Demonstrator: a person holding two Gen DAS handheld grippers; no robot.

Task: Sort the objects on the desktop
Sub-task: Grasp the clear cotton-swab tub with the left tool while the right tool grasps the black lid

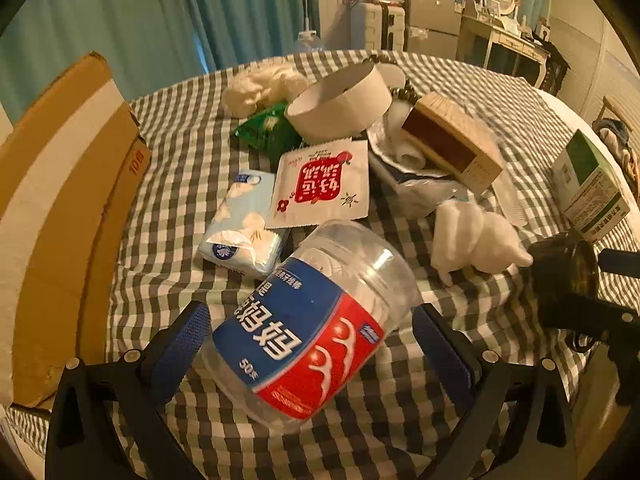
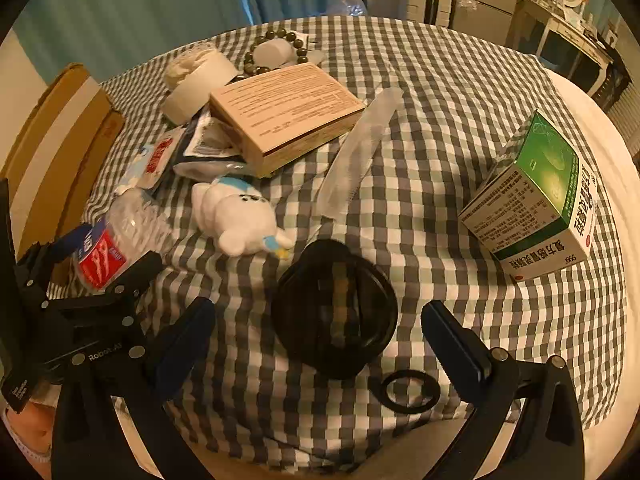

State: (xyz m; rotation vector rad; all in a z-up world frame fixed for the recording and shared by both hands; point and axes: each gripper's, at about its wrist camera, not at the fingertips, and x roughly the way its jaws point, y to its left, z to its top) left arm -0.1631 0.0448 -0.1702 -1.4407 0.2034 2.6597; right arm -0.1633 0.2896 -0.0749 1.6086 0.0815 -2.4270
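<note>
Two blue-padded fingers of the left tongs (image 1: 310, 340) stand wide apart in the left wrist view, with a clear plastic jar (image 1: 312, 320) lying tilted between them on the checked cloth of the table (image 1: 180, 152). Its blue and red label faces up; the left pad sits right at the jar's side, the right pad just beside it, and whether either presses on it I cannot tell. Beyond the jar lie a pale blue tissue pack (image 1: 244, 224) and a white sachet with red print (image 1: 322, 184), the sachet's edge over the pack. Farther back a white round ring-shaped box (image 1: 340, 104) leans on a green packet (image 1: 268, 128), next to a wooden-coloured box (image 1: 452, 140). A cardboard box (image 1: 60, 200) stands at the left edge.

From the right wrist view, the right tongs (image 2: 318, 332) are spread open, holding nothing, with a round black lid (image 2: 334, 308) lying on the cloth between the fingers, clear of both. A thin black ring (image 2: 410, 392) lies just nearer, beside the right finger. A white plush toy (image 2: 236, 216) lies beyond the lid, a clear comb (image 2: 356, 152) stretches away past it, and a green and white medicine box (image 2: 532, 200) sits well apart to the right. A bead bracelet (image 2: 276, 50) rests at the far side.
</note>
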